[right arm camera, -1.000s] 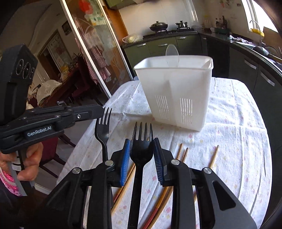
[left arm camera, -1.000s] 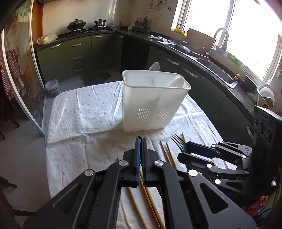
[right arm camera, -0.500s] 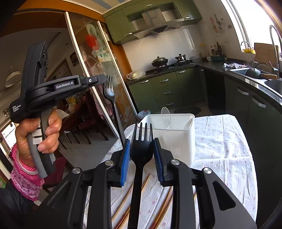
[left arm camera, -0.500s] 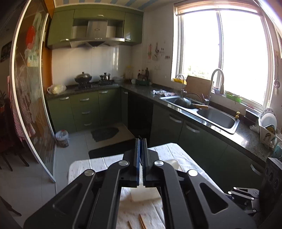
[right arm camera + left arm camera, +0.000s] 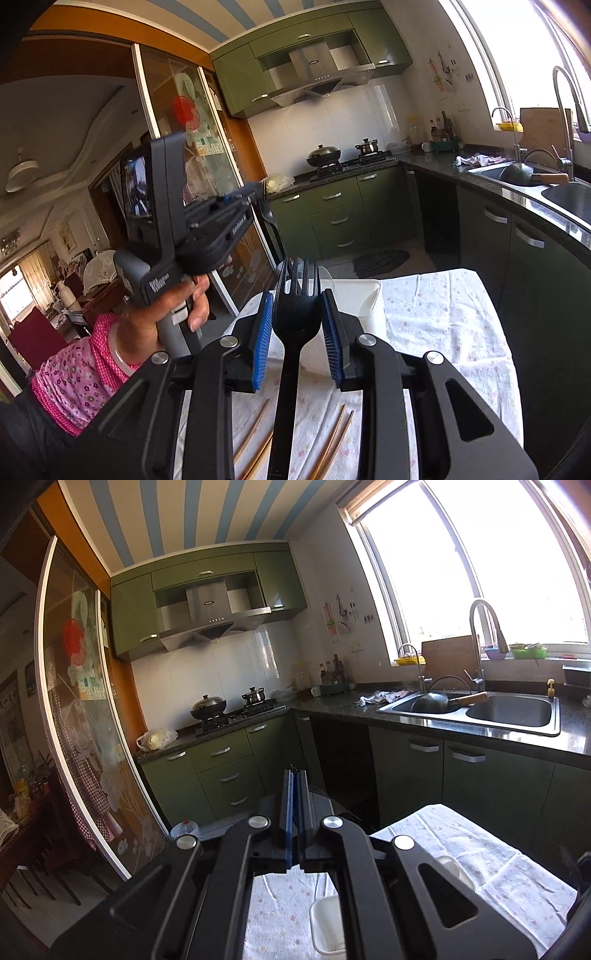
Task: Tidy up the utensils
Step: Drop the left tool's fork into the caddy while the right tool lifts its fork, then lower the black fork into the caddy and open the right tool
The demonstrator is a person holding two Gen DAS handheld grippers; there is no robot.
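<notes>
My right gripper (image 5: pixel 298 306) is shut on a black plastic fork (image 5: pixel 297 317), tines pointing forward, held above the table. Just beyond it stands the white utensil holder (image 5: pixel 364 297) on the flowered tablecloth. My left gripper (image 5: pixel 294 779) is shut on a second black fork, seen edge-on between its pads in its own view. In the right wrist view that left gripper (image 5: pixel 255 199) is raised high at the left, with its fork (image 5: pixel 267 221) hanging down from the jaws. The holder's rim (image 5: pixel 325 926) shows low in the left wrist view. Wooden chopsticks (image 5: pixel 332 439) lie on the cloth.
The table (image 5: pixel 436 332) has a white flowered cloth. Green cabinets, a stove with pots (image 5: pixel 325 153) and a steel sink (image 5: pixel 509 710) line the far walls. A glass sliding door (image 5: pixel 207 147) stands at the left.
Both grippers have risen and tilted upward with their forks. The left gripper has lifted high above the table; the holder has dropped to the bottom of both views.
</notes>
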